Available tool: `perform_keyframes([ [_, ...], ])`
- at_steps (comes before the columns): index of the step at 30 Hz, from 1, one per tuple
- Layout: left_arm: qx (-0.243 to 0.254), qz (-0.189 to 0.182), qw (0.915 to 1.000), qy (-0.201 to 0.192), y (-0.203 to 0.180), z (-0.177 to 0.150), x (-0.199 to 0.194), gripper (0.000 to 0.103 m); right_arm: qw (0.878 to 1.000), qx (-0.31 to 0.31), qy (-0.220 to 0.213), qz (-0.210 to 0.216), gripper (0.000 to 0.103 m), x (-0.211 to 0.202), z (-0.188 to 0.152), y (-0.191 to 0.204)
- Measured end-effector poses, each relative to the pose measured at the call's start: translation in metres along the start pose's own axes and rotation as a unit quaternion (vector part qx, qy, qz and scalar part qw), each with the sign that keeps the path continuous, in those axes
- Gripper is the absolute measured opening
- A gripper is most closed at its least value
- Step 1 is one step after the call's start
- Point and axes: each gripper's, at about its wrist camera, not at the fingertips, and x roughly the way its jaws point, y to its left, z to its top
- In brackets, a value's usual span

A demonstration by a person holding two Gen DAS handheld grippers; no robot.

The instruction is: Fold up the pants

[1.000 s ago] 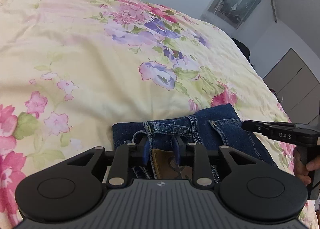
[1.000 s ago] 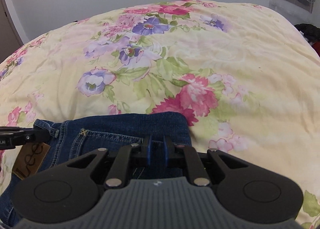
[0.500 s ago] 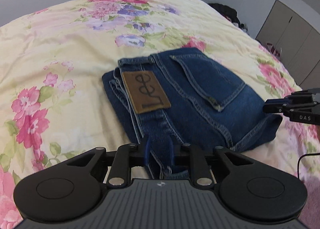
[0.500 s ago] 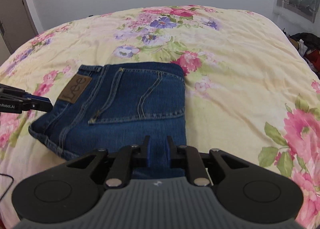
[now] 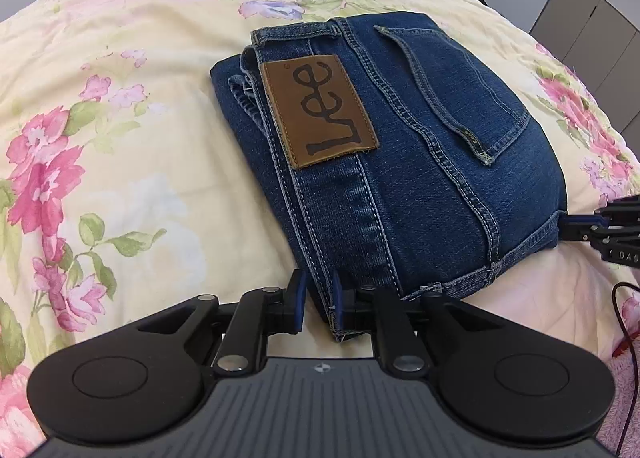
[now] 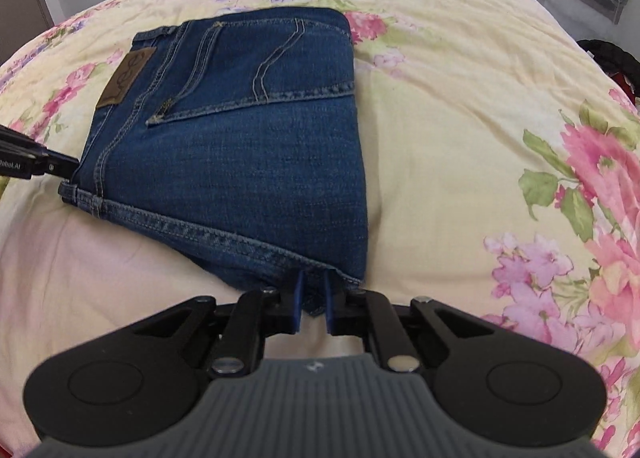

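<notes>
The blue jeans (image 5: 420, 146) lie folded into a compact stack on the flowered bedspread, back pocket and brown Lee patch (image 5: 318, 110) facing up. My left gripper (image 5: 318, 300) holds the near corner of the stack, denim edge pinched between its blue pads. My right gripper (image 6: 312, 300) grips the other near corner of the jeans (image 6: 240, 130), fabric between its fingers. Each gripper shows in the other's view: the right one (image 5: 592, 228) at the far right, the left one (image 6: 36, 162) at the far left.
The yellow floral bedspread (image 5: 120, 162) spreads all around the jeans. A pale pink cover (image 6: 100, 258) lies along the near edge. Grey wardrobe doors (image 5: 588, 18) stand to the right, dark clothes (image 6: 608, 58) beside the bed.
Both grippers have drawn back toward the near edge of the bed, pulling the folded jeans with them. The jeans now show whole and closer.
</notes>
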Motion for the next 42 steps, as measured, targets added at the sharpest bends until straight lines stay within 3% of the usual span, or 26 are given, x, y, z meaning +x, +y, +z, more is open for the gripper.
perform_keyframes([
  [8,0.003,0.032,0.9995,0.006,-0.011,-0.004,-0.007,0.016,0.999,0.019,0.029,0.004,0.006,0.005,0.000,-0.002],
  [20,0.024,0.067,0.9974,0.011,-0.023,-0.004,-0.020,0.016,1.000,0.020,0.010,0.010,0.008,-0.038,0.006,0.002],
  [22,0.036,0.071,0.9962,0.035,-0.023,-0.007,-0.020,0.017,1.000,0.015,-0.001,0.016,0.013,-0.050,0.011,0.005],
  [24,0.032,0.068,0.9970,0.019,-0.018,-0.010,-0.028,0.017,1.000,0.008,-0.015,0.021,0.019,-0.063,0.018,0.007],
  [26,-0.012,0.048,0.9987,-0.010,-0.007,-0.005,-0.039,0.027,0.999,0.008,-0.031,0.028,0.034,-0.072,0.026,0.007],
  [27,-0.043,0.030,0.9982,-0.028,0.001,-0.002,-0.045,0.038,0.999,0.014,-0.038,0.029,0.044,-0.073,0.030,0.005],
  [29,-0.102,-0.002,0.9932,-0.057,0.016,0.005,-0.051,0.050,0.997,0.036,-0.048,0.039,0.049,-0.071,0.041,-0.003],
  [31,-0.164,-0.044,0.9820,-0.084,0.030,0.013,-0.050,0.071,0.995,0.071,-0.051,0.053,0.059,-0.062,0.053,-0.016],
  [36,-0.282,-0.120,0.9459,-0.106,0.057,0.028,-0.018,0.079,0.971,0.205,-0.047,0.114,0.064,-0.021,0.075,-0.058],
  [40,-0.320,-0.141,0.9322,-0.094,0.073,0.026,0.017,0.081,0.955,0.253,-0.047,0.149,0.065,0.010,0.086,-0.077],
  [42,-0.334,-0.172,0.9213,-0.099,0.080,0.023,0.032,0.086,0.950,0.261,-0.043,0.163,0.065,0.025,0.089,-0.085],
])
